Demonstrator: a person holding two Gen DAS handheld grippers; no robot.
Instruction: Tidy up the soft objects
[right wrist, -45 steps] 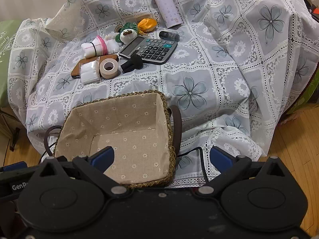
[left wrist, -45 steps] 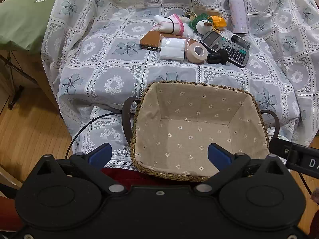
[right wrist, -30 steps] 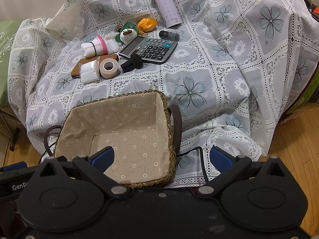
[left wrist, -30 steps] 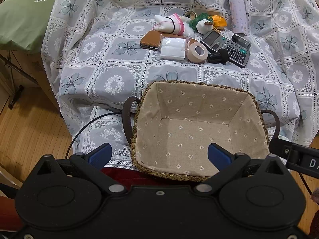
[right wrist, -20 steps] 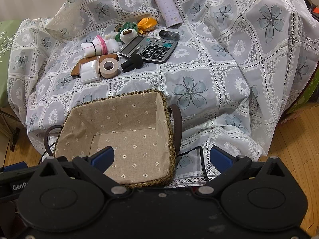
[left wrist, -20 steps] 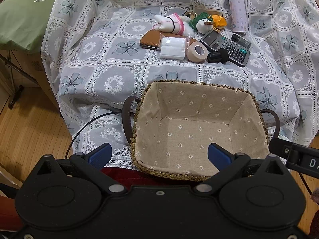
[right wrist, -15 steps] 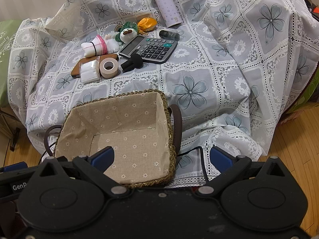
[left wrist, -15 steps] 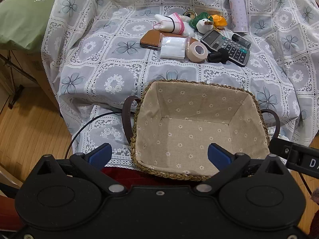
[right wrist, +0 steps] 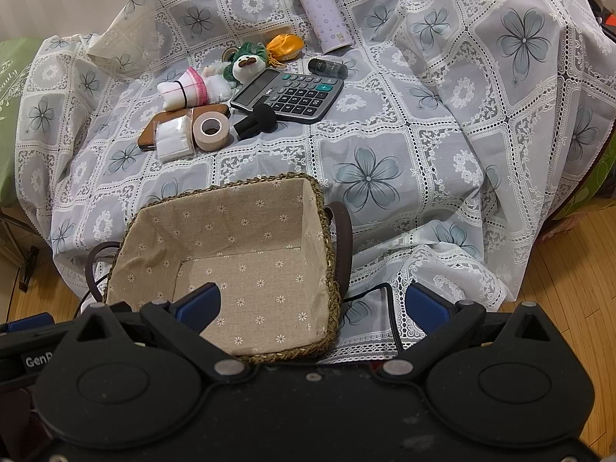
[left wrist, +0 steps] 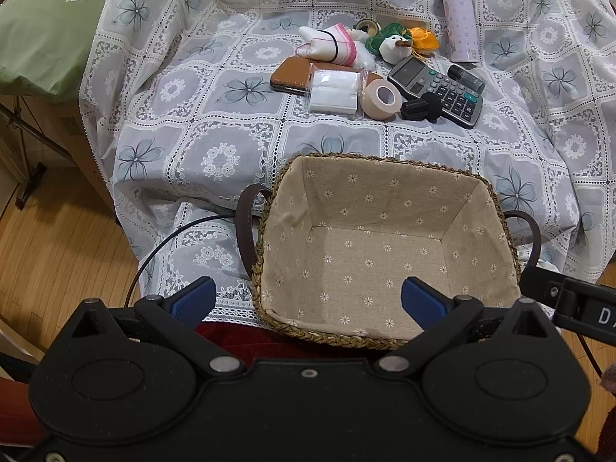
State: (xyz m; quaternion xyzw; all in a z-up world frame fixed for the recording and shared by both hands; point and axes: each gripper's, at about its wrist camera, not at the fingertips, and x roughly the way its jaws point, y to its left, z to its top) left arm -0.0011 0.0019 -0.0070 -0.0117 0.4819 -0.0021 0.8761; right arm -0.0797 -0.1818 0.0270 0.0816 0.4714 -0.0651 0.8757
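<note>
A woven basket (left wrist: 277,200) (right wrist: 327,238) with a flowered cloth lining stands empty at the near edge of the covered table. Beyond it lies a cluster: a rolled white and pink cloth (left wrist: 331,44) (right wrist: 183,90), a green and white plush toy (left wrist: 390,42) (right wrist: 246,61), an orange pouch (left wrist: 423,38) (right wrist: 287,48), a pack of white pads (left wrist: 333,90) (right wrist: 173,136) and a beige tape roll (left wrist: 381,98) (right wrist: 210,129). My left gripper (left wrist: 308,300) hangs open over the basket's near rim. My right gripper (right wrist: 312,304) is open over the basket's near right corner. Both hold nothing.
A calculator (left wrist: 437,88) (right wrist: 288,94), a black microphone-like piece (left wrist: 421,107) (right wrist: 256,121), a brown wallet (left wrist: 290,79), a small dark tube (right wrist: 327,68) and a lilac bottle (left wrist: 460,30) (right wrist: 321,11) lie among the soft things. A black cable (left wrist: 161,246) hangs off the table edge. A green pillow (left wrist: 42,34) sits left.
</note>
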